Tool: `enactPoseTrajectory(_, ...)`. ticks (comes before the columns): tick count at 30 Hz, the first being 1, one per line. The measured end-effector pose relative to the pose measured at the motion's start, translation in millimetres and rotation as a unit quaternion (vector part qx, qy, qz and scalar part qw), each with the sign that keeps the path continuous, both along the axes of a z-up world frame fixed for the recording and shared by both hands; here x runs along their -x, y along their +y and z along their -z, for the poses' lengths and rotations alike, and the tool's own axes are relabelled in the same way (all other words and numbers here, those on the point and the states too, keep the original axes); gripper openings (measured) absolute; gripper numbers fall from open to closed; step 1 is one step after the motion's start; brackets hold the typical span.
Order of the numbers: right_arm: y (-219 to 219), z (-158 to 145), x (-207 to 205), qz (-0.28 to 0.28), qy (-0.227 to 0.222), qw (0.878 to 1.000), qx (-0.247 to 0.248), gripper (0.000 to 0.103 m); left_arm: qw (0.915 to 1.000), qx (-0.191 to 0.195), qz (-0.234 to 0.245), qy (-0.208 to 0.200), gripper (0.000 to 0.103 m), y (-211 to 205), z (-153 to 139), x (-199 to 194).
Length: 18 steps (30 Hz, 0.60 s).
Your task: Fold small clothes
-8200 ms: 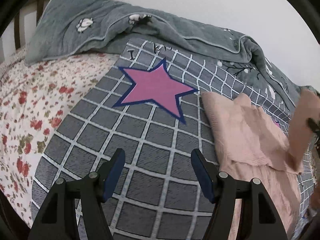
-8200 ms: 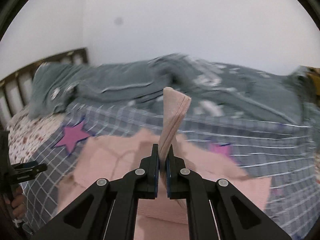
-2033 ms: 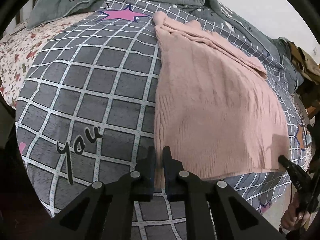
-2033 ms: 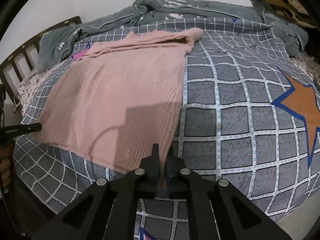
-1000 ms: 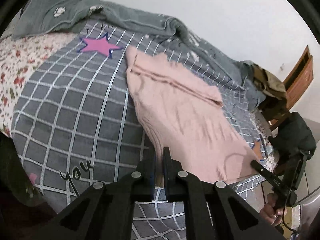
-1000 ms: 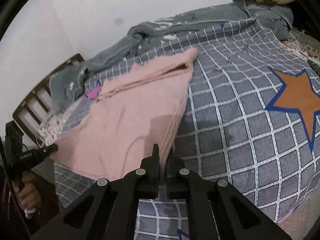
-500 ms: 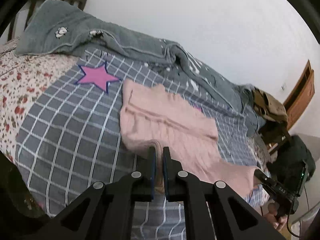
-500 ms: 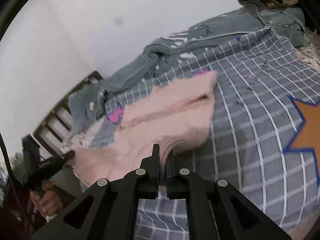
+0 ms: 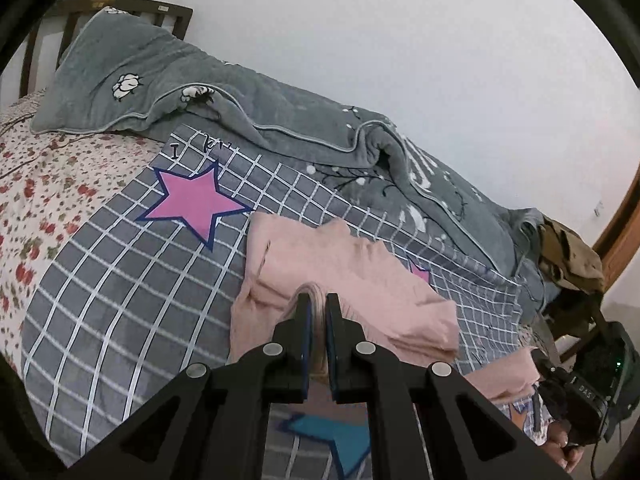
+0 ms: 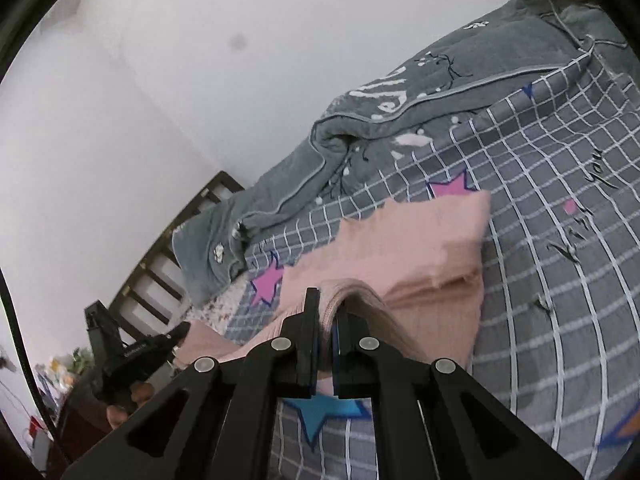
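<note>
Mid-fold: both grippers carry the hem of the pink ribbed knit sweater (image 9: 360,276) up toward its collar end. Left gripper (image 9: 316,312) and right gripper (image 10: 326,312) each pinched tight on a hem corner. Sweater lies mid-bed on the grey checked cotton bedsheet (image 9: 120,300), soft, droopy. Next move probably: lay hem down aligned, then release.

Bedroom setting: plain white wall (image 9: 400,60) behind a bed with dark wooden slatted headboard (image 9: 120,12); wooden door frame (image 9: 618,232) right of the bed.

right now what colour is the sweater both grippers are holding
Pale pink sweater, clearest in the left wrist view.
</note>
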State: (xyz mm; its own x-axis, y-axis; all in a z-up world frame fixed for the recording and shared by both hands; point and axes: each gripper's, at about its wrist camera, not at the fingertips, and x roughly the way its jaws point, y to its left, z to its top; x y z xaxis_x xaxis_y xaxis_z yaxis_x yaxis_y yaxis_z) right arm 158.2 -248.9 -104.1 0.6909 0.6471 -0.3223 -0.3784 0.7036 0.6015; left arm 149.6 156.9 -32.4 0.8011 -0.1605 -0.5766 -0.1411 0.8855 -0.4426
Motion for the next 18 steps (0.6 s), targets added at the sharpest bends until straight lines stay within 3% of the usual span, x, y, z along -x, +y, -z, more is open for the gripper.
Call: enactPoseTrajectory(18,6,16,-130,0.019,0.026,0.999,-0.014,0.005,0.9993,-0.007,-0.006,0.037,0.007,2,38,-145)
